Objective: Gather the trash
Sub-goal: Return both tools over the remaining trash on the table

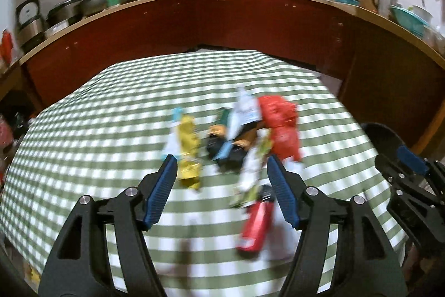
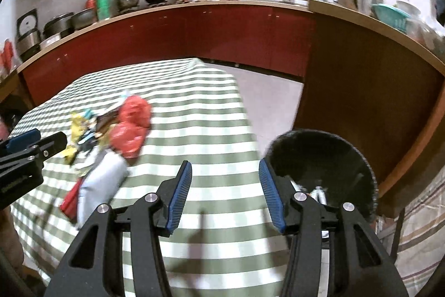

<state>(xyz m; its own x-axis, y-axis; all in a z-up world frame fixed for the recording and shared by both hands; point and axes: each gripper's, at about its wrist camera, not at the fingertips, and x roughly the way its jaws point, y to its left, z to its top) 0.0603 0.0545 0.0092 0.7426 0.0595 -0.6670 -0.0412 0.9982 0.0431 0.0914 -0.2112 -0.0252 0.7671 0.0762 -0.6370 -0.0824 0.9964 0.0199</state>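
A table [image 1: 83, 135] covered in a green-and-white checked cloth fills the middle of both wrist views. A loose pile of trash lies on it, toward the right edge, and the pictures are blurred, so details are soft.

In the left wrist view, the left gripper [image 1: 222, 174] hangs just above the near side of the pile with its blue-padded jaws spread wide and nothing between them. A yellow wrapper [image 1: 189, 149] lies just beyond the left jaw. At the centre of the pile are dark wrappers [image 1: 222, 149] with a white packet [image 1: 244, 110] over them. A crumpled red bag [image 1: 281, 124] sits at the far right of the pile. Nearer the front edge, a red packet [image 1: 256, 224] lies beside the right jaw, with a pale wrapper [image 1: 250, 174] just above it.

In the right wrist view, the right gripper [image 2: 225, 183] hovers over the right edge of the table, jaws also spread wide and empty. It is well apart from the pile, which lies to its left. A black bin [image 2: 325, 157] stands just off the table's right edge, partly behind the right jaw; something pale shows inside it, too unclear to name.

Behind the table runs a red-fronted counter [image 2: 194, 4] crowded with pots and bottles.
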